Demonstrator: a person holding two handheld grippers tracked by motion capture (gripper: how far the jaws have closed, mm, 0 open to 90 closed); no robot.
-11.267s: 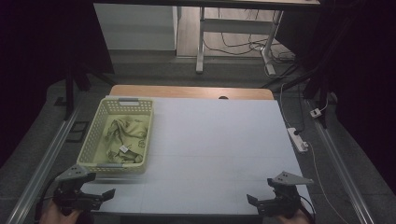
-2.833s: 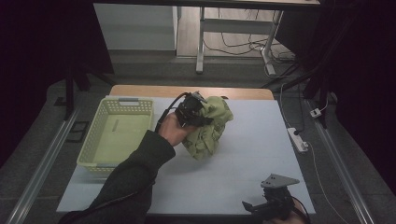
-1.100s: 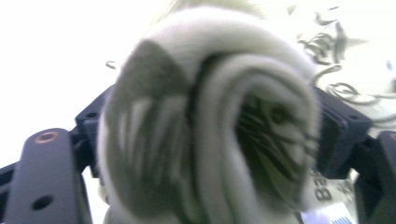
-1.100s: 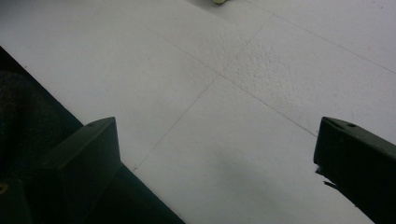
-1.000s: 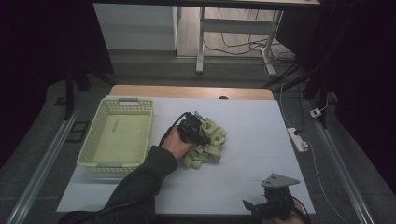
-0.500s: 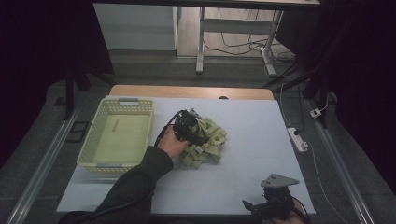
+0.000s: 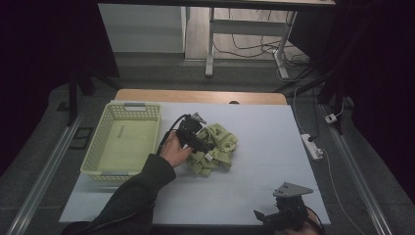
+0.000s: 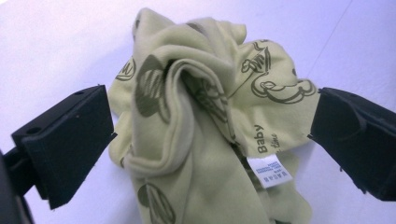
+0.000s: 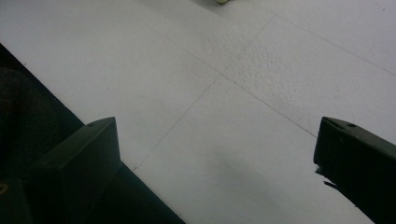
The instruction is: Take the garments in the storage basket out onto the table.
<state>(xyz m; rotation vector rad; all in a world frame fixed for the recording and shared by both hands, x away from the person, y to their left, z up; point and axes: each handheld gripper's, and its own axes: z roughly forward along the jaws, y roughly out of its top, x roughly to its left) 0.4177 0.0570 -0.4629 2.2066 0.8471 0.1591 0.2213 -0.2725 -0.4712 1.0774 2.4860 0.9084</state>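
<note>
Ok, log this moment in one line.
left tool: just opened, over green garment | garment: crumpled on mat, beside basket | right tool: open, at near edge

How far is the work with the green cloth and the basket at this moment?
Done: the basket is emptied and the green cloth lies crumpled on the table. In hand: the left gripper has just opened around it, pads apart. Left: probably spreading or folding; the right gripper waits open.

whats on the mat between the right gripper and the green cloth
Nothing: in the high view the stretch of white mat between the right gripper and the crumpled green cloth is bare.
</note>
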